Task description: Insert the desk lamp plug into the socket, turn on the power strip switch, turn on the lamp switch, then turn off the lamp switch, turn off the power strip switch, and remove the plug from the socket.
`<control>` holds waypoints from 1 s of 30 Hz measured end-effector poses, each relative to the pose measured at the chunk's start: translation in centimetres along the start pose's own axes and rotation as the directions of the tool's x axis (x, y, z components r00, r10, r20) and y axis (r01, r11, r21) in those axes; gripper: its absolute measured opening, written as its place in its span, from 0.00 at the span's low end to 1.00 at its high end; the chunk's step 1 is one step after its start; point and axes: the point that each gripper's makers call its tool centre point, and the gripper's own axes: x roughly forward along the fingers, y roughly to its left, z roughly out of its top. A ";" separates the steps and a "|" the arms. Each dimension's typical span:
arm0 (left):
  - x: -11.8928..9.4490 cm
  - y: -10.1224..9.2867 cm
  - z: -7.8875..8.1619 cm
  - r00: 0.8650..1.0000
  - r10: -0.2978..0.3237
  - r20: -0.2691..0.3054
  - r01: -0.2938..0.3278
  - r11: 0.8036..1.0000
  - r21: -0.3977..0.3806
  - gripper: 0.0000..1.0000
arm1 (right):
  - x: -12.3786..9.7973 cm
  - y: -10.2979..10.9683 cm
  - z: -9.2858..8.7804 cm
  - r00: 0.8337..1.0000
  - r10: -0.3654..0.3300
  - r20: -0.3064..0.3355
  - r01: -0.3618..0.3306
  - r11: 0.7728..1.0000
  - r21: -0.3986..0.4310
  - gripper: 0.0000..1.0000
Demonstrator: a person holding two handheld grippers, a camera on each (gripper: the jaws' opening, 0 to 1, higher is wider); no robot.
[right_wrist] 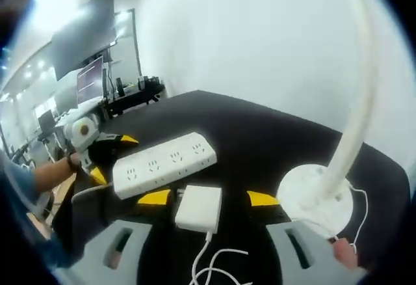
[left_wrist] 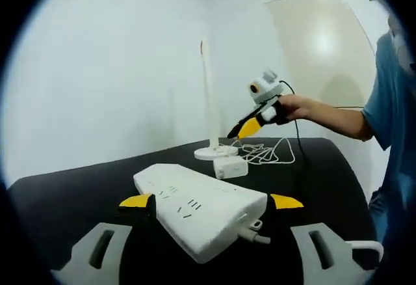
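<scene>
Two yellow-tipped grippers work over a black table [left_wrist: 78, 187] in front of a white wall. In the left gripper view, the left gripper [left_wrist: 211, 202] has its jaws spread wide on either side of the white power strip [left_wrist: 201, 210]; whether the tips press against the strip's sides I cannot tell. A short cable stub leaves the strip's near end. Beyond it stands the desk lamp [left_wrist: 211, 103], its thin white stem rising from a round base, with a white adapter block [left_wrist: 231, 166] just beside that base and a loose white cord [left_wrist: 266, 151] coiled nearby. The right gripper [left_wrist: 244, 129] hangs above the cord, held by a person's hand [left_wrist: 296, 106], its tips close together with nothing visible between them. In the right gripper view, the right gripper's jaws stand apart on either side of the adapter block, not clearly touching it, with the lamp base to the right and the power strip lying farther off to the left.
</scene>
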 end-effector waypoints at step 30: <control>-4.9 -0.3 5.4 0.990 0.079 0.121 -0.073 0.996 -0.049 0.89 | -6.7 1.5 -0.8 0.989 -0.002 0.146 0.011 0.998 -0.055 0.93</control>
